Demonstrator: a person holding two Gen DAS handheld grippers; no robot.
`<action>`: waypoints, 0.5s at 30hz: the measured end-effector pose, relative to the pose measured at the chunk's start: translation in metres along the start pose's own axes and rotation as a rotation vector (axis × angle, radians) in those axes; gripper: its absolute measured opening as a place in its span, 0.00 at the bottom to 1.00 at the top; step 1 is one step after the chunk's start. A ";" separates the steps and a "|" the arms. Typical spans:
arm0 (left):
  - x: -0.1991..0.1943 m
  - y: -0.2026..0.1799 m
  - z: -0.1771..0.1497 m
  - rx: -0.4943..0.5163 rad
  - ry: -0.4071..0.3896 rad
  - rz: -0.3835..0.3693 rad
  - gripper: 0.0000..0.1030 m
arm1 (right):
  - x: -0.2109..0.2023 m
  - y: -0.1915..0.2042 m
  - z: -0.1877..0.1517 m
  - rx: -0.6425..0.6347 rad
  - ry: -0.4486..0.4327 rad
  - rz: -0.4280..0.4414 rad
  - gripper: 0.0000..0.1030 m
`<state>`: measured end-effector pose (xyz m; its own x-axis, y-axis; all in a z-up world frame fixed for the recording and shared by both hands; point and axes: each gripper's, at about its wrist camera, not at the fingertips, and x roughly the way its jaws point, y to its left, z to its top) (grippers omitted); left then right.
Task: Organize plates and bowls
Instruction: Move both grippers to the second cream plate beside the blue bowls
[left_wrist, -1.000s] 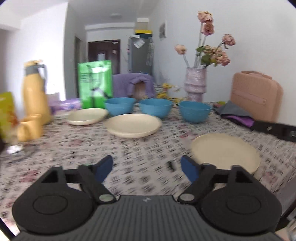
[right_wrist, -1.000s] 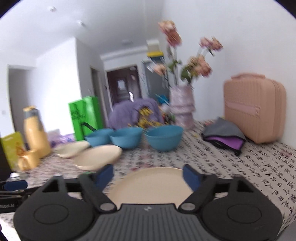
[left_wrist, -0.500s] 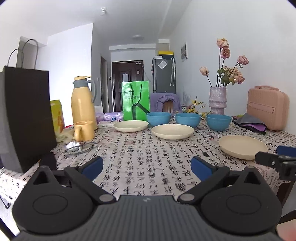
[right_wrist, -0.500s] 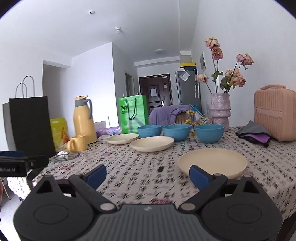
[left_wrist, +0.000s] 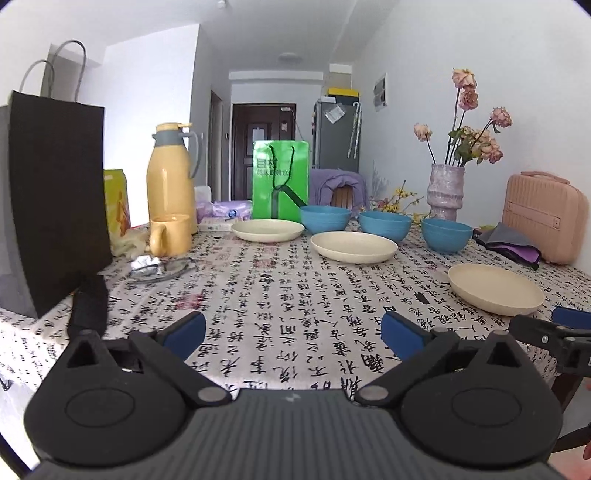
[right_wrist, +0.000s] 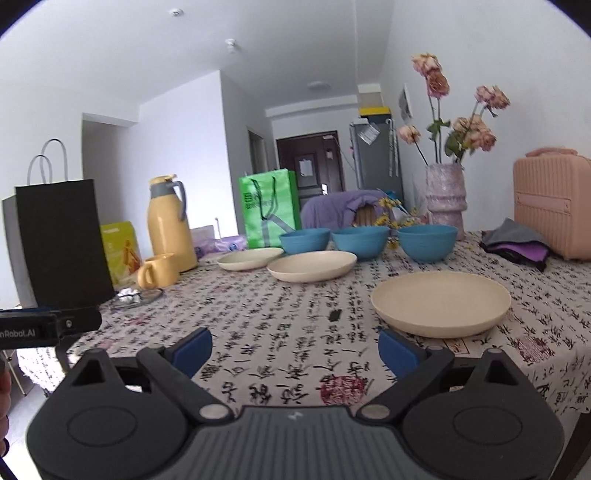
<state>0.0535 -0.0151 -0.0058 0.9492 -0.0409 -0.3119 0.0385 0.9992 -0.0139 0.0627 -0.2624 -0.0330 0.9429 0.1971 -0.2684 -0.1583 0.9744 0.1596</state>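
I see both my left hand-held gripper (left_wrist: 291, 332) and right hand-held gripper (right_wrist: 294, 347) spread apart, empty, above the worktop (left_wrist: 295, 295) near the cream plate (right_wrist: 441, 302).

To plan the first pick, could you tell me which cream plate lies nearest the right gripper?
The lone cream plate just ahead of the right gripper; the other two sit far back by the blue bowls.

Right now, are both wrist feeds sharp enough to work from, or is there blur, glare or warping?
Left wrist view: sharp, tablecloth characters crisp, fisheye bending the black bag at the edge. Right wrist view: also sharp, nearest plate evenly lit with only a soft shadow, no glare; corners vignetted.
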 end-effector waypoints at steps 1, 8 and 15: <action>0.005 0.000 0.001 -0.001 0.003 -0.005 1.00 | 0.004 -0.001 0.001 -0.006 0.004 -0.013 0.94; 0.047 0.000 0.020 -0.015 0.029 -0.028 1.00 | 0.039 -0.011 0.019 -0.018 0.014 -0.063 0.94; 0.118 0.010 0.060 -0.057 0.065 -0.002 1.00 | 0.104 -0.023 0.061 -0.025 0.063 -0.060 0.94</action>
<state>0.1843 -0.0098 0.0144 0.9267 -0.0446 -0.3731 0.0208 0.9975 -0.0677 0.1824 -0.2710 -0.0067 0.9306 0.1439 -0.3365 -0.1099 0.9869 0.1181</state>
